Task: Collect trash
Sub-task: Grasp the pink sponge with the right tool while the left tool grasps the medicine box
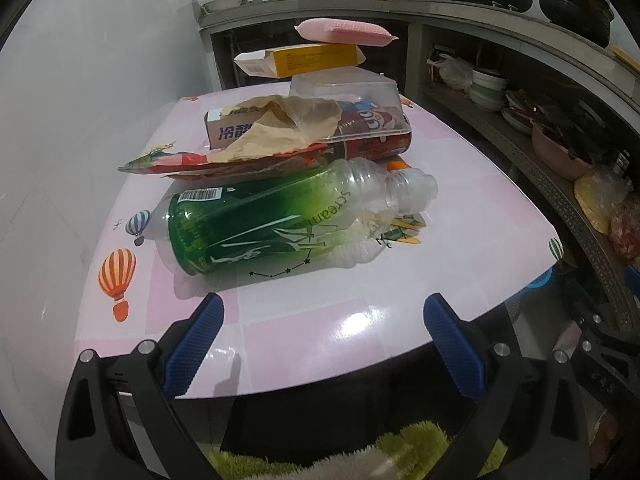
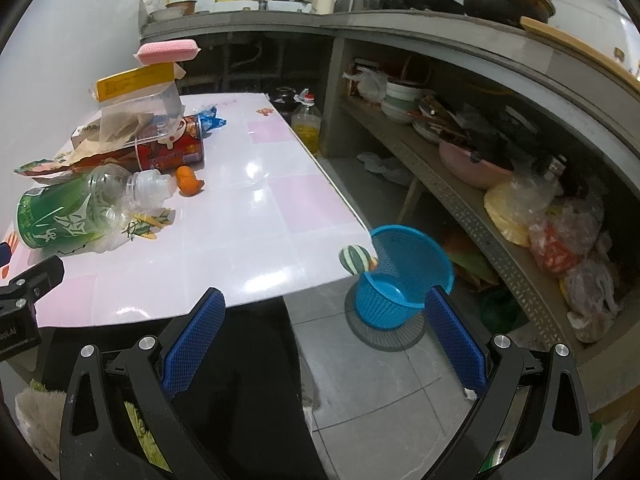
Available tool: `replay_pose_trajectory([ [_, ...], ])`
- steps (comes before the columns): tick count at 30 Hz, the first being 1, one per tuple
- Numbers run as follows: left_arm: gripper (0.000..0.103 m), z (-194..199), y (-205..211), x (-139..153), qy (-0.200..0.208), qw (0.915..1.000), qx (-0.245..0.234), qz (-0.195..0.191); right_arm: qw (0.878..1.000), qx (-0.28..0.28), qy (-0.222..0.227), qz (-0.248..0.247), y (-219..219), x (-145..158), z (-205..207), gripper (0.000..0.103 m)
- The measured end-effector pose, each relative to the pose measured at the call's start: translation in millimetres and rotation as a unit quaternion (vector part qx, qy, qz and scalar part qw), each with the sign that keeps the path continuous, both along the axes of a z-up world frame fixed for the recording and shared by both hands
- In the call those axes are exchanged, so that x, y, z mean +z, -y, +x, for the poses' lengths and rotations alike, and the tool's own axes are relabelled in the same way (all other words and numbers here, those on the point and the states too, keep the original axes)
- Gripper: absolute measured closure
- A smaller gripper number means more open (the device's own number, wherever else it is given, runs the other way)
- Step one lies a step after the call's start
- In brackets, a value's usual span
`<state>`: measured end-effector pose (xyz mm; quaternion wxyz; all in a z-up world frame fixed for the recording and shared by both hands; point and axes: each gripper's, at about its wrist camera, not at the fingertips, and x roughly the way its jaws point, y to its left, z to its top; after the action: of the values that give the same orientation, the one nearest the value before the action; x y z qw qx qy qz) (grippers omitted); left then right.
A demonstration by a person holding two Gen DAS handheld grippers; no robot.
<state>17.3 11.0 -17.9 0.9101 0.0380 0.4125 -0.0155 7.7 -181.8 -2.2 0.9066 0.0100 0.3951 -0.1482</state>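
Note:
A heap of trash lies on the pink-and-white table (image 1: pixel 340 320). Nearest is an empty green-labelled plastic bottle (image 1: pixel 276 220) on its side, also in the right wrist view (image 2: pixel 80 208). Behind it are a torn snack wrapper (image 1: pixel 224 160), a red can (image 1: pixel 376 146) under a clear plastic box (image 1: pixel 352 100), a yellow carton (image 1: pixel 316 58) and a pink sponge (image 1: pixel 344 32) on top. Orange peel (image 2: pixel 189 185) sits beside the bottle's neck. My left gripper (image 1: pixel 324 308) is open just short of the bottle. My right gripper (image 2: pixel 324 300) is open over the table's front corner, empty.
A blue plastic basket (image 2: pixel 404 276) stands on the tiled floor beside the table's right corner. Concrete counter shelves (image 2: pixel 500 208) on the right hold bowls, pans and bags. An oil bottle (image 2: pixel 306 124) stands on the floor behind the table. A white wall borders the table's left side.

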Motion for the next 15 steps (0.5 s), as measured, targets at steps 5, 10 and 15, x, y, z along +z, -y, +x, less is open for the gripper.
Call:
replay_pose_trajectory([
  [5, 0.005, 8, -3, -3, 0.004, 0.9999, -0.006, -0.012, 0.999, 0.022, -0.015, 0.018, -2, -6, 26, 0.008],
  [10, 0.005, 18, -5, -4, 0.000, 0.9997, -0.019, -0.017, 0.997, 0.044, -0.041, 0.050, -6, -15, 57, 0.008],
  [15, 0.005, 32, -13, 10, 0.020, 0.9995, -0.019, -0.014, 0.991, 0.068, -0.078, 0.083, -9, -24, 89, 0.008],
])
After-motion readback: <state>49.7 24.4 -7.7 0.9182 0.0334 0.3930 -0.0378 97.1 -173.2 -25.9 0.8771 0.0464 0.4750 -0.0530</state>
